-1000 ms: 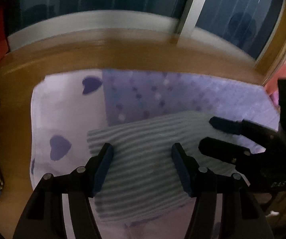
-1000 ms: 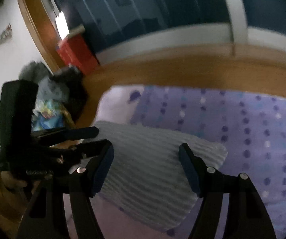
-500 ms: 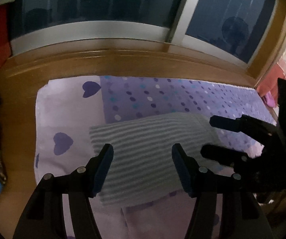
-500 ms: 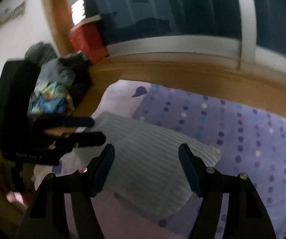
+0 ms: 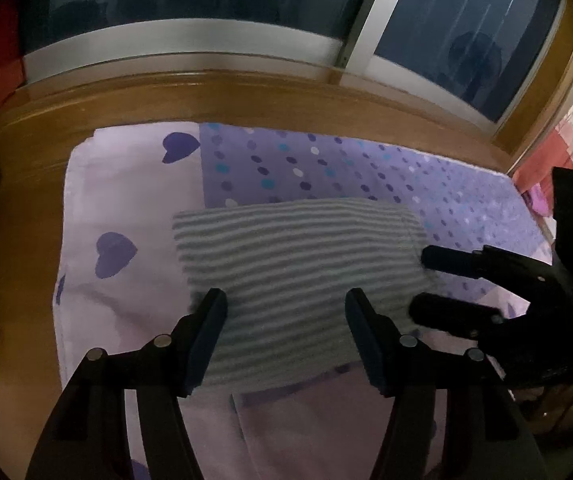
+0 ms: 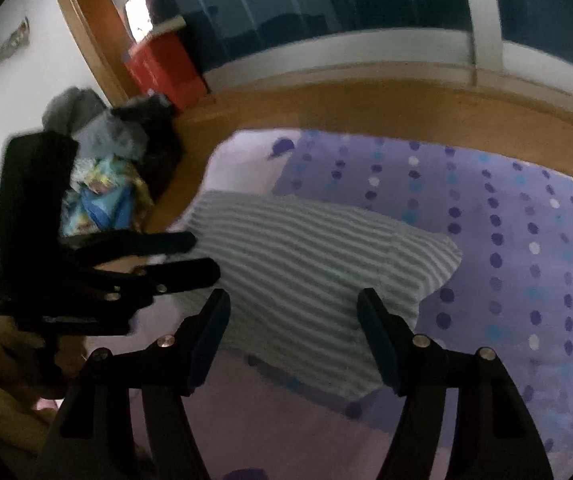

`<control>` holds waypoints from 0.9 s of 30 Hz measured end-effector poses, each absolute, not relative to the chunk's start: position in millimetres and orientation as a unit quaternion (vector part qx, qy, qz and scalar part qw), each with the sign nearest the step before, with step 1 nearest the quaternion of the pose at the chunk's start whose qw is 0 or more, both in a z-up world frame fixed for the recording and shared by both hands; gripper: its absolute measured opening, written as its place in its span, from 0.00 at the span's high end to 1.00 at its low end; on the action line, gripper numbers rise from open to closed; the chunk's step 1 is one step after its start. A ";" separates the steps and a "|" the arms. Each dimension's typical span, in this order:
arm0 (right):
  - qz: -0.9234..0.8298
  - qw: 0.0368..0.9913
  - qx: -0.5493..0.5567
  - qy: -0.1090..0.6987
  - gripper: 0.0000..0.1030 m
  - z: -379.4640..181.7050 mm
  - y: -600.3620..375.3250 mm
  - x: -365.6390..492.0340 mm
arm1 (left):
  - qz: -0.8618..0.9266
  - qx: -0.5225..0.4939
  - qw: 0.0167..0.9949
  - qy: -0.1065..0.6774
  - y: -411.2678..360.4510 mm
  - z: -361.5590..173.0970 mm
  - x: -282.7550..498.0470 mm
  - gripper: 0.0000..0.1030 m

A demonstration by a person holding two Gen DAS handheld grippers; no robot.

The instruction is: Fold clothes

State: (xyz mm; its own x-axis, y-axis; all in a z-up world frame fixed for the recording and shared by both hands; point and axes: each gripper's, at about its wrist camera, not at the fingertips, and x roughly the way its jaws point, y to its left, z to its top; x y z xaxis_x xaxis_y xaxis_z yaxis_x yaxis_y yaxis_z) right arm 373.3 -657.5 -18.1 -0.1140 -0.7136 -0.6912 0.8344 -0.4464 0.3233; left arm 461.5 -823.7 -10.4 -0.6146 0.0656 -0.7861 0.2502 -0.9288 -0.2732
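Observation:
A grey striped garment (image 5: 294, 268) (image 6: 314, 276) lies folded into a neat block on the purple bedding (image 5: 366, 176) (image 6: 526, 240). My left gripper (image 5: 284, 304) hovers above its near edge, open, with nothing between its fingers. The right gripper (image 5: 420, 284) enters the left wrist view from the right, its fingertips at the garment's right end. In the right wrist view my right gripper (image 6: 292, 306) is open over the garment's near side, empty. The left gripper (image 6: 204, 256) shows there on the left, beside the garment's left end.
The bedding lies on a wooden platform (image 5: 226, 96) under a dark window (image 5: 466, 32). A red box (image 6: 164, 68) and a heap of clothes (image 6: 102, 152) sit at the platform's left. A pale lilac sheet with hearts (image 5: 118, 208) covers the left part.
Both grippers have drawn back a little from the folded garment, so more of the bedding and platform shows. The garment lies still and both pairs of jaws stay equally wide.

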 end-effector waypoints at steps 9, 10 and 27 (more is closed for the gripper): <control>-0.748 0.489 0.440 0.087 0.35 -51.4 -670.7 366.8 | -0.878 0.440 0.054 0.183 -827.7 -29.2 461.2 0.37; -0.749 0.487 0.441 0.085 0.35 -50.6 -668.8 367.2 | -0.878 0.439 0.055 0.183 -826.9 -28.5 462.2 0.37; -0.792 0.370 0.477 0.092 0.35 -25.7 -632.4 427.2 | -0.859 0.454 0.049 0.231 -815.2 -14.5 522.0 0.37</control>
State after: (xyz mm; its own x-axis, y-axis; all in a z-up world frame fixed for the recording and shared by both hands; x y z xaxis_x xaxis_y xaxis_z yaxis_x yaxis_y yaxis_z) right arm 427.2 -632.4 -25.7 -0.2705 -0.4984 -0.8237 0.6743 -0.7087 0.2074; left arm 522.0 -815.2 -14.5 -0.5824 0.1267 -0.8030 0.2935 -0.8884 -0.3531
